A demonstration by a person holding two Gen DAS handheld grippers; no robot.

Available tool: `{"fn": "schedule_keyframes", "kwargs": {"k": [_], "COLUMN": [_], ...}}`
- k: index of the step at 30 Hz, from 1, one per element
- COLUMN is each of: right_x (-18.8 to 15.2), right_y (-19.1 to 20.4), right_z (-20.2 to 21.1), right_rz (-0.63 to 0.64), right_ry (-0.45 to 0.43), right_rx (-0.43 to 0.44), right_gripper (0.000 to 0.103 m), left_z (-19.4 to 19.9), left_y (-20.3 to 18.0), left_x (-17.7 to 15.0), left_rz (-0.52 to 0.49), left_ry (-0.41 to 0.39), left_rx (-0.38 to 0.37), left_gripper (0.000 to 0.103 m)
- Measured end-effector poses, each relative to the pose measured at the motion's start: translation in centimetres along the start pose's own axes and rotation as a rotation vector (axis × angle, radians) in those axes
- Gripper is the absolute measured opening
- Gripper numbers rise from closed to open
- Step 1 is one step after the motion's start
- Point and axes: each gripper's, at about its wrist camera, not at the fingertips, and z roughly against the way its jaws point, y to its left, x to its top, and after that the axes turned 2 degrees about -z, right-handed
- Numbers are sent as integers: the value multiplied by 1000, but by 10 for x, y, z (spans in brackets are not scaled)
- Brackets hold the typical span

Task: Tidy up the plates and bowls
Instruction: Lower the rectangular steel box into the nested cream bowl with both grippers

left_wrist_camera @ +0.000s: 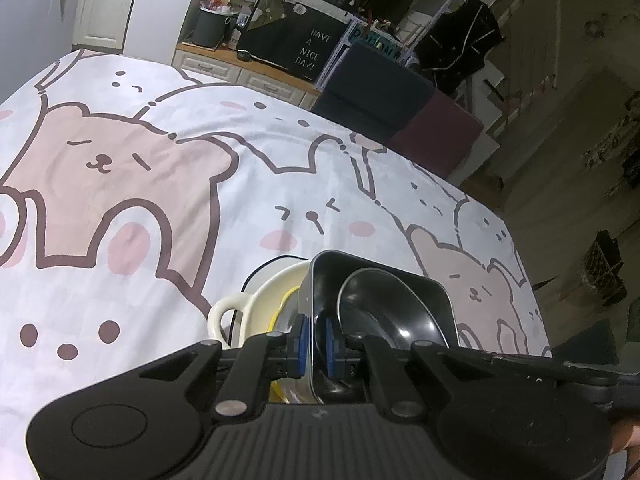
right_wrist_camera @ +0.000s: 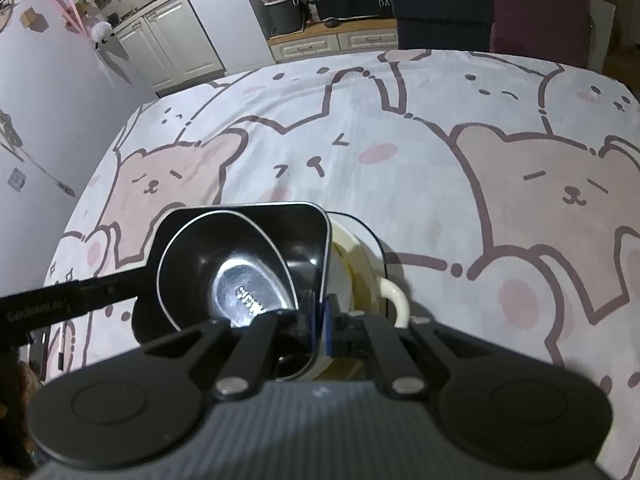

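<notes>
Two claws grip the same black tray from opposite sides, above a bench covered by a cloth [left_wrist_camera: 160, 208] printed with cartoon bears and rabbits.

Left wrist view: the left claw [left_wrist_camera: 314, 340] is closed on the tray's [left_wrist_camera: 436, 296] near wall, one blue pad [left_wrist_camera: 330, 346] inside and one outside. A black bowl [left_wrist_camera: 380, 312] sits inside the tray, just right of the claw. Just left of the claw, touching the tray's outer wall, is a cream dish [left_wrist_camera: 264, 300] with a loop handle.

Right wrist view: the right claw [right_wrist_camera: 316, 328] is clamped on the tray's [right_wrist_camera: 296, 236] right wall. The bowl [right_wrist_camera: 224, 264] lies left of the claw, its centre glinting. The cream dish [right_wrist_camera: 352, 252] sits right of the claw, beside the tray. The left claw's black arm [right_wrist_camera: 80, 296] reaches the tray's far left side.
</notes>
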Motion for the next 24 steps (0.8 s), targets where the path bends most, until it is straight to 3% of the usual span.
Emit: {"fn": "schedule_keyframes", "kwargs": {"k": [24], "right_x": [2], "right_y": [0], "right_z": [-16], "right_rz": [-1], "right_ry": [50], "right_rx": [-28], "right_gripper": [6], "left_z": [-11], "left_y": [1], "left_x": [-1], "left_rz": [-3], "left_ry": [38], "left_rx": [16], "left_gripper": [9]}}
